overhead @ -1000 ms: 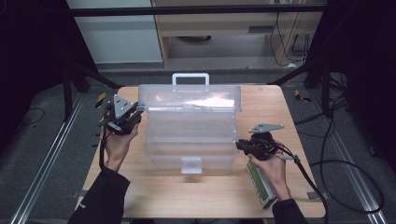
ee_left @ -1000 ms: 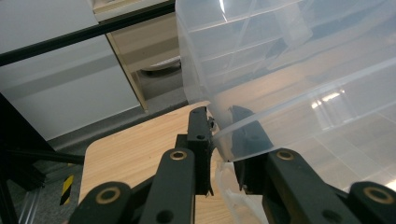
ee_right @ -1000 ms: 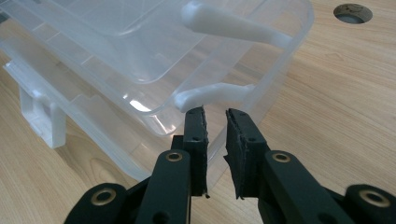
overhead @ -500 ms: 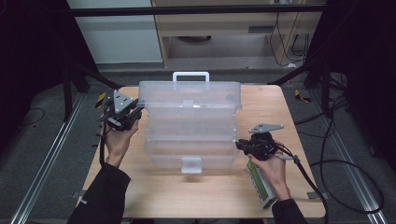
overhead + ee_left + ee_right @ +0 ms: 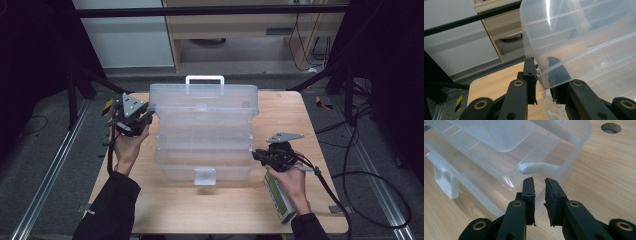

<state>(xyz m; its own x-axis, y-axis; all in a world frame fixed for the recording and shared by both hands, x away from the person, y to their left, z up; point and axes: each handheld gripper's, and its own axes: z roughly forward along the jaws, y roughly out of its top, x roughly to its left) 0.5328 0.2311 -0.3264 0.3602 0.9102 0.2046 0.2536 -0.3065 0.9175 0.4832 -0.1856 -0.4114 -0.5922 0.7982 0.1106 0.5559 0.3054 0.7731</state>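
A clear plastic organiser box (image 5: pixel 205 150) with stepped trays stands open on the wooden table (image 5: pixel 280 112). Its lid (image 5: pixel 205 97) is raised at the back, with a white handle (image 5: pixel 204 79) on top. My left gripper (image 5: pixel 149 107) is at the lid's left corner. In the left gripper view the lid's edge (image 5: pixel 554 67) sits pinched between the jaws of my left gripper (image 5: pixel 541 72). My right gripper (image 5: pixel 255 154) is at the base's right front corner. There the base's clear wall (image 5: pixel 564 167) runs down between the jaws of my right gripper (image 5: pixel 539 182), below a white hinge arm (image 5: pixel 539 167).
A green and white oblong object (image 5: pixel 280 197) lies on the table under the right hand. A white latch (image 5: pixel 205 176) sticks out at the box's front. The table has a round hole (image 5: pixel 610 127) near its right side. Cables trail off to the right.
The bright glare on the lid has faded, and the left gripper with the lid corner has shifted slightly. The right gripper has stayed where it was.
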